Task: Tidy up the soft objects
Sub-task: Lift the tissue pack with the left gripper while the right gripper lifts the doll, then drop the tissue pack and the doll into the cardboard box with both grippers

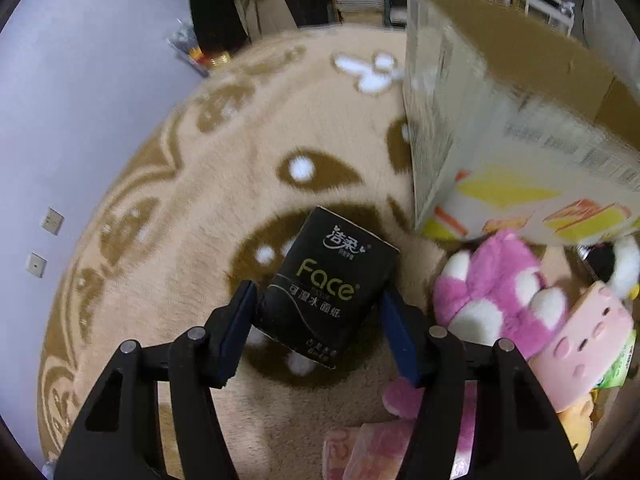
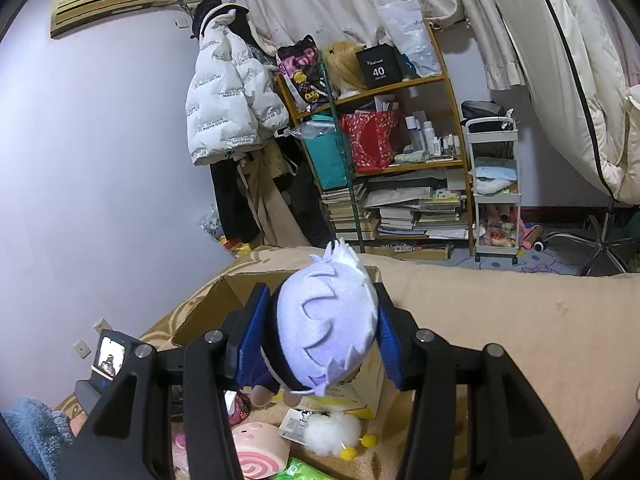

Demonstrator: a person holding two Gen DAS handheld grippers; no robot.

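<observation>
A black tissue pack [image 1: 324, 288] printed "Face" lies on the tan rug [image 1: 192, 208]. My left gripper [image 1: 318, 294] points down over it, with a blue pad against each long side of the pack. My right gripper [image 2: 322, 300] is shut on a plush doll [image 2: 328, 328] with pale lavender hair. It holds the doll above the open cardboard box [image 2: 224, 300]. The doll's dark body and feet hang below the pads. In the left wrist view the same box [image 1: 500, 100] stands to the right of the pack.
Soft toys lie by the box: a pink-and-white paw plush [image 1: 492, 292], a pink square plush [image 1: 588, 340], a pink swirl roll [image 2: 260, 452] and a white fluffy toy [image 2: 332, 430]. A bookshelf [image 2: 400, 160] and a white cart [image 2: 496, 184] stand at the far wall.
</observation>
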